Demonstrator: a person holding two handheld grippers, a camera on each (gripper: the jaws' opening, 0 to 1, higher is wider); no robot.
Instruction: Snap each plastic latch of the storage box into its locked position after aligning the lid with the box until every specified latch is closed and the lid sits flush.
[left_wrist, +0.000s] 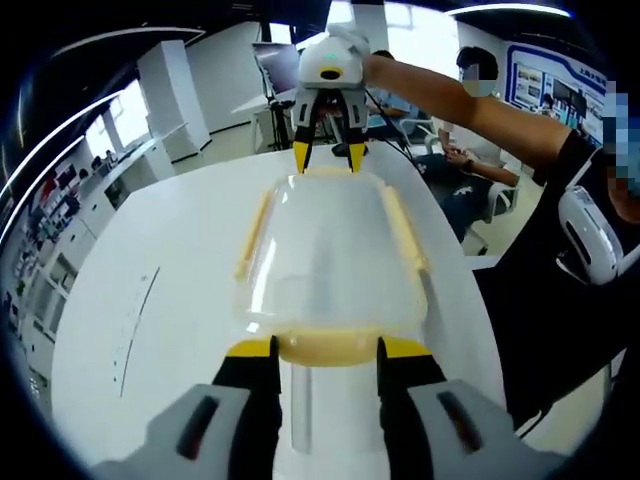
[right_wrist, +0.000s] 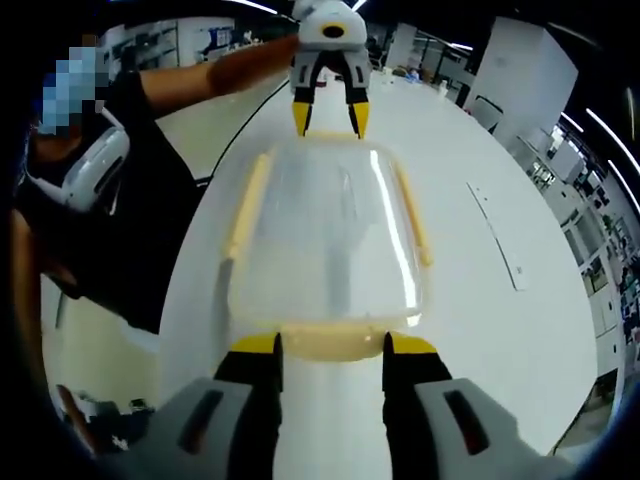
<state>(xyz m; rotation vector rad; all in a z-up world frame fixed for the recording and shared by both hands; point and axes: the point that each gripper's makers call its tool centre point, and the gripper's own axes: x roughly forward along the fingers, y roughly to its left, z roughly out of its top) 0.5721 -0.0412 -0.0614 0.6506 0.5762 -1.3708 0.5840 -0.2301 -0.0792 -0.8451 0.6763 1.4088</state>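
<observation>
A clear storage box (left_wrist: 330, 250) with its clear lid on lies lengthwise on the white table (left_wrist: 160, 260). Pale yellow latches run along its long sides (left_wrist: 252, 235) (left_wrist: 405, 230). Another yellow latch (left_wrist: 325, 347) at the near end sits between the tips of my left gripper (left_wrist: 327, 348), which is open around it. My right gripper (left_wrist: 329, 157) is open at the far end, tips down at the box's edge. In the right gripper view the same box (right_wrist: 325, 230) shows from the other end, its near-end latch (right_wrist: 330, 342) between the right gripper's (right_wrist: 332, 345) open tips, the left gripper (right_wrist: 330, 120) opposite.
The person holding the grippers stands beside the table (left_wrist: 560, 200) (right_wrist: 120, 220), arms reaching along the box's side. Another person sits on a chair (left_wrist: 470, 150) behind. A thin dark line (right_wrist: 495, 235) marks the tabletop. The table edge runs close to the box on the person's side.
</observation>
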